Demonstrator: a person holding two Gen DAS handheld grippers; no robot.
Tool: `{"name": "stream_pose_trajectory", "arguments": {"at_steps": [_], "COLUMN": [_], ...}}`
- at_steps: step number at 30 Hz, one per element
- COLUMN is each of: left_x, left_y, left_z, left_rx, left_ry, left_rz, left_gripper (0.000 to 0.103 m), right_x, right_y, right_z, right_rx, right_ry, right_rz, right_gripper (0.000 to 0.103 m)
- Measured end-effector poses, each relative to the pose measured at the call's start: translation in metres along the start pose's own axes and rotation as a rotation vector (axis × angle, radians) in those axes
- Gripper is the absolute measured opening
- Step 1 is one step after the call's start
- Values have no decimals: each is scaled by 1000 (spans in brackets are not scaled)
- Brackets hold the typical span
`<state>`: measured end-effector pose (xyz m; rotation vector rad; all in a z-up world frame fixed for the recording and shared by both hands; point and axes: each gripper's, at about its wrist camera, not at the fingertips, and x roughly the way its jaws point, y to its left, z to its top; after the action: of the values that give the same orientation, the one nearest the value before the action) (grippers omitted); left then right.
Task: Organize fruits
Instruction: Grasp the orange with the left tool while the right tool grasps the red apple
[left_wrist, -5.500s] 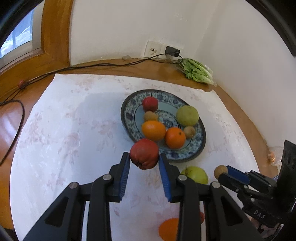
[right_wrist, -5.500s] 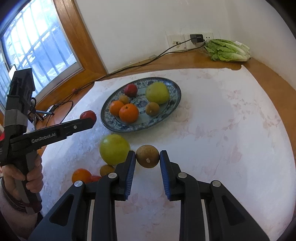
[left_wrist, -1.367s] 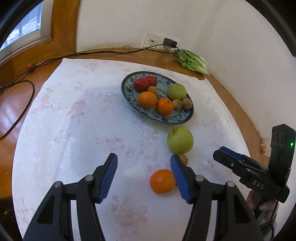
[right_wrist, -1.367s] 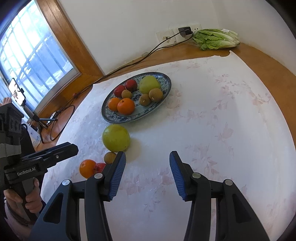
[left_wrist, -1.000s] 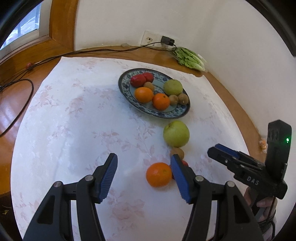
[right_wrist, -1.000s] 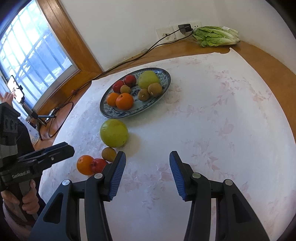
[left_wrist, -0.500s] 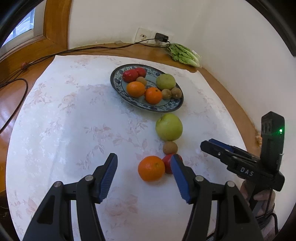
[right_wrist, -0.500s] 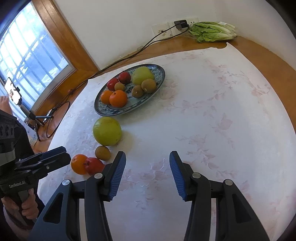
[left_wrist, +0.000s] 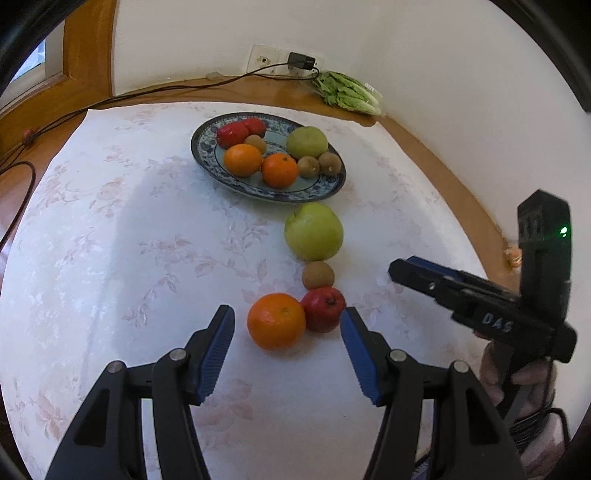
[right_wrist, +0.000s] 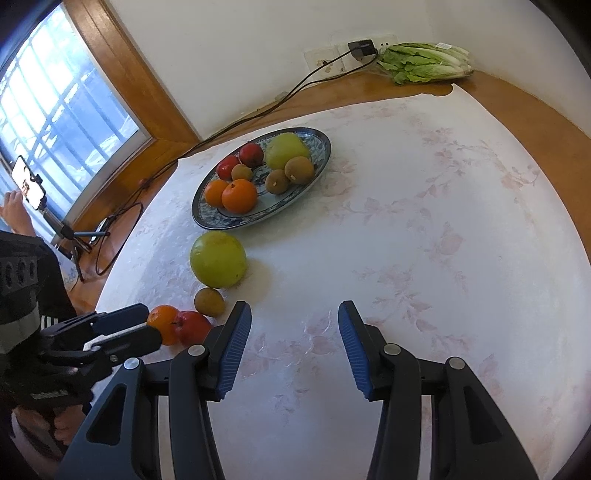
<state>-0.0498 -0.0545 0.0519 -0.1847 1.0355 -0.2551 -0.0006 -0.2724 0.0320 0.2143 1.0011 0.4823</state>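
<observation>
A: Where do things stand on the surface (left_wrist: 110, 229)?

B: The blue patterned plate (left_wrist: 325, 190) already carries 8 fruits. 4 are off it, in a line leading away from its near rim: a green apple (left_wrist: 313, 231), a kiwi (left_wrist: 318, 274), then a red apple (left_wrist: 324, 308) touching an orange (left_wrist: 276, 320).

A: And the tongs?

B: The left tongs (left_wrist: 287, 350) are parted and empty, hanging just short of the orange and red apple, with the pair sitting in front of the gap. The right tongs (right_wrist: 291, 345) are also apart with nothing between them, over bare cloth to the side of the kiwi.

A: What could go wrong from here?

B: I'd say the orange and red apple are the trouble. They touch, so closing on 1 could shove the other, and round fruit on a smooth cloth would likely roll. The near edge of the surface isn't far, judging by the right wrist view. The gap also looks wide enough to catch both fruits at once, giving a weak off-centre pinch.

A: Anything on the plate side?

B: It's crowded. Setting another fruit on the near rim could nudge an orange there or let the new fruit roll back off.
</observation>
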Motion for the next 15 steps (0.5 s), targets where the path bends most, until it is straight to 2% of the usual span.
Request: {"name": "stream_pose_trajectory", "arguments": {"at_steps": [3, 8, 10, 11, 15], "left_x": [4, 11, 10, 10, 9], "left_y": [2, 6, 6, 6, 10], "left_z": [-1, -1, 0, 0, 0], "left_rx": [6, -24, -17, -13, -22], "left_ry": [5, 13, 0, -2, 1], "left_rz": [0, -45, -51, -44, -64], "left_gripper": [54, 54, 47, 37, 37], "right_x": [-2, -1, -1, -1, 1], "right_y": [1, 3, 5, 6, 11], "right_z": [0, 0, 0, 0, -2], "right_rx": [-1, -4, -8, -10, -15], "right_ry": [-5, 0, 2, 3, 9], "right_rz": [-1, -1, -4, -3, 2], "right_gripper": [50, 50, 50, 50, 50]}}
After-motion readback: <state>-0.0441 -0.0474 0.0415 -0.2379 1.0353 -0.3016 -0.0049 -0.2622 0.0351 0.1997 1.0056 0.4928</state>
